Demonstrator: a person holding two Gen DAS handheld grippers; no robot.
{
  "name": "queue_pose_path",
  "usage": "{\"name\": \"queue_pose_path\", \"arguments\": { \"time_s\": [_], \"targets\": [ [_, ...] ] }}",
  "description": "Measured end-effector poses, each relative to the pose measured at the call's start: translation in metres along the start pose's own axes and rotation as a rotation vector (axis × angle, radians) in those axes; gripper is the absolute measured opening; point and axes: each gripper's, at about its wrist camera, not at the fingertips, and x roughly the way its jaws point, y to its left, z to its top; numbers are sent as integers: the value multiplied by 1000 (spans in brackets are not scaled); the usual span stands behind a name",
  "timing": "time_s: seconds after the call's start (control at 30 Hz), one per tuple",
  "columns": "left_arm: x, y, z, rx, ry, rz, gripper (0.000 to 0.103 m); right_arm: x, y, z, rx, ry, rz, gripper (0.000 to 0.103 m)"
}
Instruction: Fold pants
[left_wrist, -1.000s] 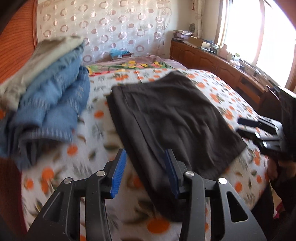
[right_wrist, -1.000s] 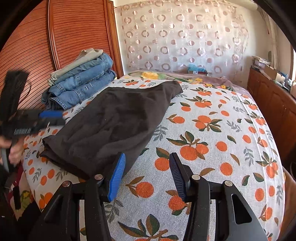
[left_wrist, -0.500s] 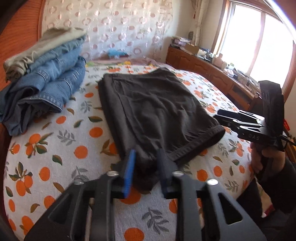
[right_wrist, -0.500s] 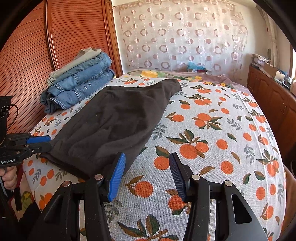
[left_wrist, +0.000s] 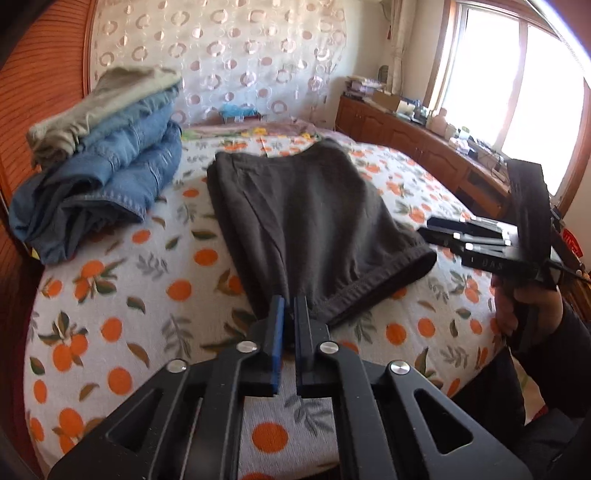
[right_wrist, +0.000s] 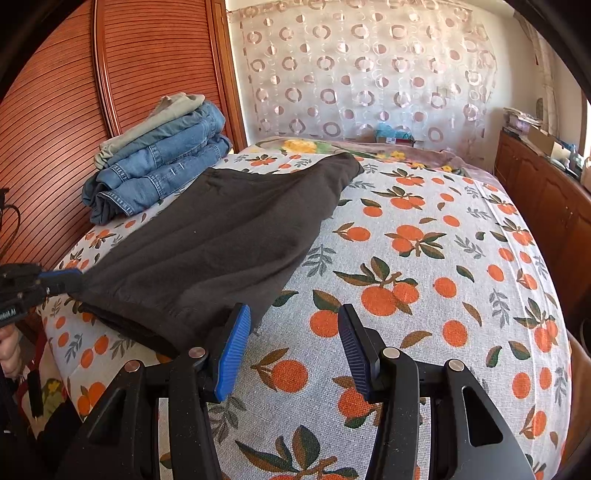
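Dark grey pants (left_wrist: 310, 218) lie lengthwise on the orange-print bedspread (left_wrist: 122, 306), hem end toward me. My left gripper (left_wrist: 290, 306) is shut on the near left corner of the pants' hem, which bunches between its pads. In the right wrist view the same pants (right_wrist: 221, 240) stretch away at the left, and the left gripper (right_wrist: 72, 281) pinches their corner at the far left edge. My right gripper (right_wrist: 291, 323) stands open just above the bedspread (right_wrist: 424, 295), its left finger beside the pants' near right corner, nothing between the pads. A hand holds the right gripper (left_wrist: 434, 230) at the right of the left wrist view.
A stack of folded jeans with a khaki pair on top (left_wrist: 107, 162) sits at the bed's left by the slatted wooden headboard (right_wrist: 55, 110). A wooden cabinet (left_wrist: 413, 144) with clutter runs under the window on the right. A circle-patterned curtain (right_wrist: 362, 74) hangs behind.
My left gripper moved in to the pants' near corner and shut on it. The right gripper kept still and open.
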Motion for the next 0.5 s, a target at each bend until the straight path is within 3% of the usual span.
{"name": "queue_pose_path", "arguments": {
  "time_s": [0.17,0.5],
  "targets": [
    [8,3,-5,-47,21,-5,23,1,0,0,2,0,1,51],
    [21,0,-10,-64,36,-24,32,-2,0,-2,10,-18,-5,51]
  ]
}}
